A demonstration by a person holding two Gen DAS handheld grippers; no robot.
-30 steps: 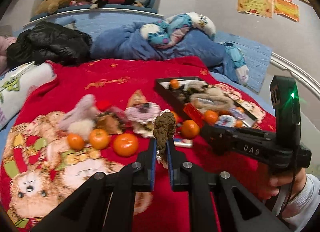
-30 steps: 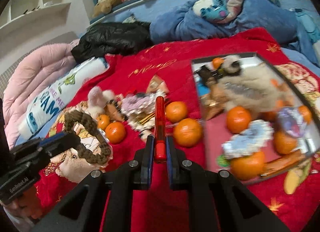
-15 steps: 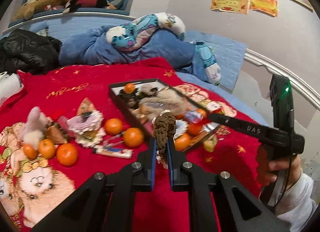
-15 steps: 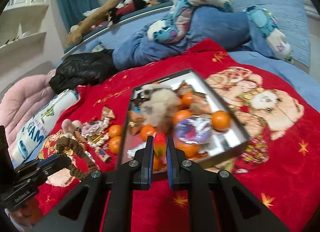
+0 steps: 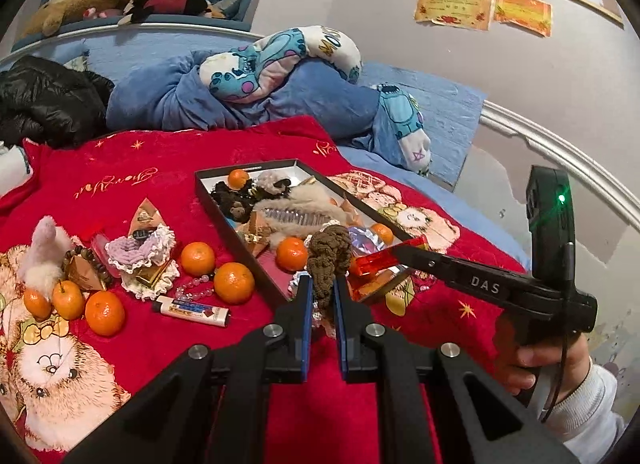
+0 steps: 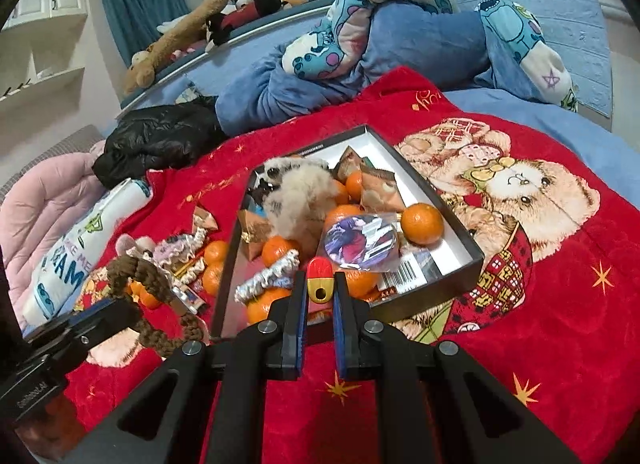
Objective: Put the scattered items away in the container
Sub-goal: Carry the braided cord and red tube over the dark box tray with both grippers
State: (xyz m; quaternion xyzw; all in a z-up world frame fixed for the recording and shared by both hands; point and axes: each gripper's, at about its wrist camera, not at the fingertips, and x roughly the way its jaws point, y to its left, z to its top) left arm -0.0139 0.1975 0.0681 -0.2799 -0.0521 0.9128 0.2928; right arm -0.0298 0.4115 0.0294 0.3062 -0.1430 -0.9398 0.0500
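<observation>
A black box with a white inside (image 5: 208, 192) (image 6: 460, 236) lies on the red blanket and holds tangerines, a fluffy hair clip, a badge and wrappers. My left gripper (image 5: 320, 296) is shut on a brown braided hair tie (image 5: 330, 252), held at the box's near end; it also shows in the right wrist view (image 6: 136, 272). My right gripper (image 6: 320, 292) is shut on a red lighter (image 6: 320, 282) over the box's near edge; the lighter also shows in the left wrist view (image 5: 384, 260). Loose tangerines (image 5: 234, 282), a white lighter (image 5: 192, 310) and a lilac scrunchie (image 5: 140, 248) lie left of the box.
A pink fluffy toy (image 5: 44, 248), beads and gold wrappers lie on the blanket's left. Blue bedding and a patterned pillow (image 5: 280, 60) are piled behind. A black jacket (image 5: 44, 104) lies at back left. The bed edge and wall are at the right.
Both grippers have swung right from the scattered pile to the box, carrying the brown hair tie and the red lighter. The right gripper now sits over the box's near edge.
</observation>
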